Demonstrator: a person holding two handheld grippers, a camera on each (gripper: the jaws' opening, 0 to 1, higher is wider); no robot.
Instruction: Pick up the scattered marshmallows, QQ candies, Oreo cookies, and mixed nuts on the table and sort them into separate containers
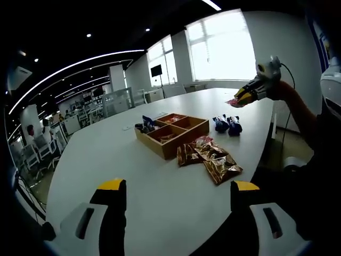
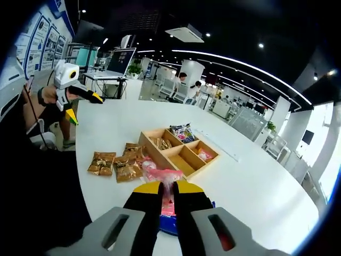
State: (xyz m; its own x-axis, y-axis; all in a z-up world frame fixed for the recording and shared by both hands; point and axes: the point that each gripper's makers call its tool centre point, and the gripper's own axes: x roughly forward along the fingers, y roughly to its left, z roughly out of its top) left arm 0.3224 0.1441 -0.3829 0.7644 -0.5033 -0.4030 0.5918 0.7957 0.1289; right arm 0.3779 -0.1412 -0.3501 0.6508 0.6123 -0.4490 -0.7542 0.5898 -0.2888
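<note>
A wooden four-compartment tray [image 1: 152, 143] [image 2: 160, 158] stands mid-table. It holds a blue packet [image 2: 184, 132], brown packets and a pink packet [image 2: 204, 154]. Several brown nut packets [image 1: 210, 157] [image 2: 114, 162] lie beside it. Two blue cookie packets [image 1: 228, 124] lie a little farther off. My left gripper [image 1: 178, 186] is open over bare table near the edge, with nothing between its jaws. In the right gripper view it is raised at the left [image 2: 82, 106]. My right gripper [image 2: 168, 188] [image 1: 248, 95] is shut on a pink candy packet [image 2: 162, 176] [image 1: 233, 101], held above the table.
The white oval table [image 1: 106, 154] [image 2: 256, 181] has wide bare areas around the tray. A blue packet [image 2: 170, 228] lies under the right gripper. A person's arm [image 1: 298, 109] reaches in from the table edge. Desks, chairs and people fill the office behind.
</note>
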